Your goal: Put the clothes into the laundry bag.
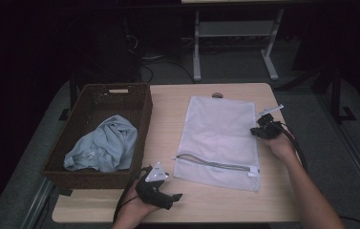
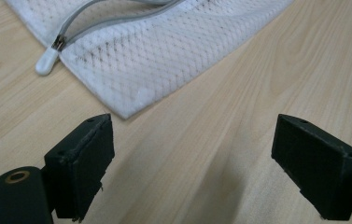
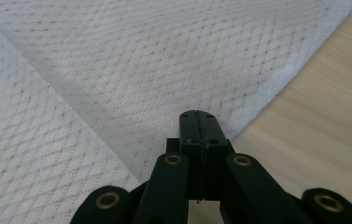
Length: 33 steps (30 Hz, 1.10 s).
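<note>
Mesh bag [image 1: 218, 136] lies flat mid-surface, zipper end toward near edge. Right claw [image 1: 259, 130] clenched at bag's right edge, pads pressed together over mesh hem; whether fabric is pinched, cannot tell. Left claw [image 1: 175, 196] released, jaws wide, near front edge just beside bag's corner. Basket [image 1: 142, 119] with cloth [image 1: 103, 145] at left edge.

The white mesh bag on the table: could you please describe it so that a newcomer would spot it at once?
On the wooden table, right of the dark wicker basket, lies a flat white mesh bag. A grey zipper runs along its near end. Unlike the crumpled blue cloth in the basket, it is spread smooth.
</note>
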### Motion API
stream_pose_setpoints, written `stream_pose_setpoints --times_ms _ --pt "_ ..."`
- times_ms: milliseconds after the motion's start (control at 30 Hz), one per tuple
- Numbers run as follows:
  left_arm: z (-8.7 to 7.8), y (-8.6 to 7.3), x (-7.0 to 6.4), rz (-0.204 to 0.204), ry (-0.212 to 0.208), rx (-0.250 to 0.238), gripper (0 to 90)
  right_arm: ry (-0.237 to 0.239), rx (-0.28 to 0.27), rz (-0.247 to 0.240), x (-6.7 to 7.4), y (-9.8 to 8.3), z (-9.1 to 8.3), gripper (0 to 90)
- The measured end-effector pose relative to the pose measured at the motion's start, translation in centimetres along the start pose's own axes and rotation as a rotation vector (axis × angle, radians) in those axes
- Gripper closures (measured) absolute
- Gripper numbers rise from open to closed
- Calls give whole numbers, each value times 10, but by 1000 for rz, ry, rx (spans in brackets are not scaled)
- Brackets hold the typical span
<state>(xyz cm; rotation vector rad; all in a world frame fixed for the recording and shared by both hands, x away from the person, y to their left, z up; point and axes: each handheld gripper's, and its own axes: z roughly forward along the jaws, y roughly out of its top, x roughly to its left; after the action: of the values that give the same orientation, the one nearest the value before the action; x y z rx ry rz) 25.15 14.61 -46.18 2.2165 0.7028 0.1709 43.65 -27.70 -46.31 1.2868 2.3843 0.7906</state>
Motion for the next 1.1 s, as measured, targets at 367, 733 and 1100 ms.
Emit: stream_pose_setpoints --times_ms 367,733,1100 --pt "0 0 0 -1 -1 1 126 -23 28 13 -15 -21 -18 895" --pt "1 0 -1 1 -2 3 126 -50 61 4 -22 -40 -35 895" --pt "1 1 -1 6 -3 6 126 -47 34 23 -24 -60 -54 895"
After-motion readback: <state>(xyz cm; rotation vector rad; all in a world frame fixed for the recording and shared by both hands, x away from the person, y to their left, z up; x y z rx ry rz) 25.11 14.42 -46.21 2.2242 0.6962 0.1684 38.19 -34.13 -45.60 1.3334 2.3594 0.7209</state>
